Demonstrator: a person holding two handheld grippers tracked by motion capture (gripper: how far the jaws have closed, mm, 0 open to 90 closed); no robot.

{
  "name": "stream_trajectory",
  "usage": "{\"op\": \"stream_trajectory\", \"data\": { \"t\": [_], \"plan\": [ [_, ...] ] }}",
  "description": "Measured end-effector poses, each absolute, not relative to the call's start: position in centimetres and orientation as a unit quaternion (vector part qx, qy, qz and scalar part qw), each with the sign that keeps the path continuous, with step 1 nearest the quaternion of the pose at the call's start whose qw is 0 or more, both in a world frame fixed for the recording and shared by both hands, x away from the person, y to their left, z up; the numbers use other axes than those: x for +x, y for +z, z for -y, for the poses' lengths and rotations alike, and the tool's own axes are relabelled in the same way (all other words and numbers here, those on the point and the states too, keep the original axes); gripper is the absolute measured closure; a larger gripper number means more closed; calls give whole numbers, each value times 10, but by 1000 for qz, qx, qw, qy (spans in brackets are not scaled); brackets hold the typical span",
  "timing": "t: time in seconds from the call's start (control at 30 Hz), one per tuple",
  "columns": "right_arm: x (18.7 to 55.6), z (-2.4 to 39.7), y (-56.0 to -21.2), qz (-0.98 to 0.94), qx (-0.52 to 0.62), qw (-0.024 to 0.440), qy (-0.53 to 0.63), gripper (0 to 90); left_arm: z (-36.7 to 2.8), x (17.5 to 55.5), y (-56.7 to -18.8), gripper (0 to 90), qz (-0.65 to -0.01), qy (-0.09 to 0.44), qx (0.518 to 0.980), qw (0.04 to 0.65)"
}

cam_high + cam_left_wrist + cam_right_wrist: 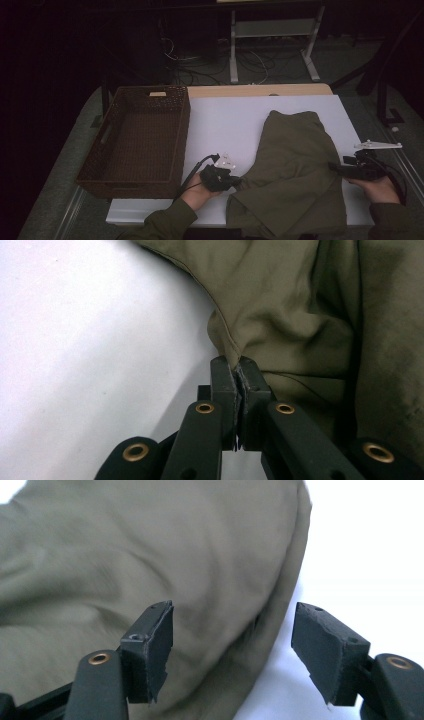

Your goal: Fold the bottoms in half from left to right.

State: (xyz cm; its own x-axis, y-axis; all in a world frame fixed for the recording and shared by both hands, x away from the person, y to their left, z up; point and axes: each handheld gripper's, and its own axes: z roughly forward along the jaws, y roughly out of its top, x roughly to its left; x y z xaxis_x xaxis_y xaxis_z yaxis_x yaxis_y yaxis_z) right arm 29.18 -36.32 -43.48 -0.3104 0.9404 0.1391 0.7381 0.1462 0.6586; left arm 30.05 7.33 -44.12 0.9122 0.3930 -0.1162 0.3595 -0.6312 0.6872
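An olive-green garment (292, 170) lies folded on the white table top (225, 120), reaching down over the near edge. My left gripper (239, 183) sits at the cloth's left side, shut on a pinch of its edge; in the left gripper view the jaws (239, 375) clamp a small fold of the olive garment (280, 315). At the garment's right edge my right gripper (334, 167) is held level and pointing left. In the right gripper view its jaws (232, 630) stand open, and the edge of the garment (150, 555) lies just beyond and between them, untouched.
A dark brown wicker basket (125, 172) with nothing in it stands at the table's left side. The white table top is bare between basket and garment. Beyond the far edge are cables and the legs of a metal frame (270, 45) on the floor.
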Motion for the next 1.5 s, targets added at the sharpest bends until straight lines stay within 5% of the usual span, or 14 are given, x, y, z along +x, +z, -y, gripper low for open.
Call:
{"op": "stream_trajectory", "data": {
  "t": [0.2, 0.23, 0.53, 0.97, 1.5],
  "plan": [
    [294, 363, -443, -744, 579, 125, 309, 452, -73, 301, -442, 872, -207, 20, 903, 375],
    [294, 362, -443, -745, 578, 124, 308, 567, -73, 301, -442, 872, -207, 20, 903, 375],
    [298, 360, -443, -753, 572, 111, 306, 861, -73, 299, -442, 874, -212, 18, 902, 375],
    [332, 353, -441, -761, 561, 136, 295, 873, -74, 300, -436, 877, -221, 39, 897, 381],
    [416, 330, -444, -755, 554, 163, 311, 873, -84, 327, -433, 880, -303, 109, 872, 368]
  ]
}}
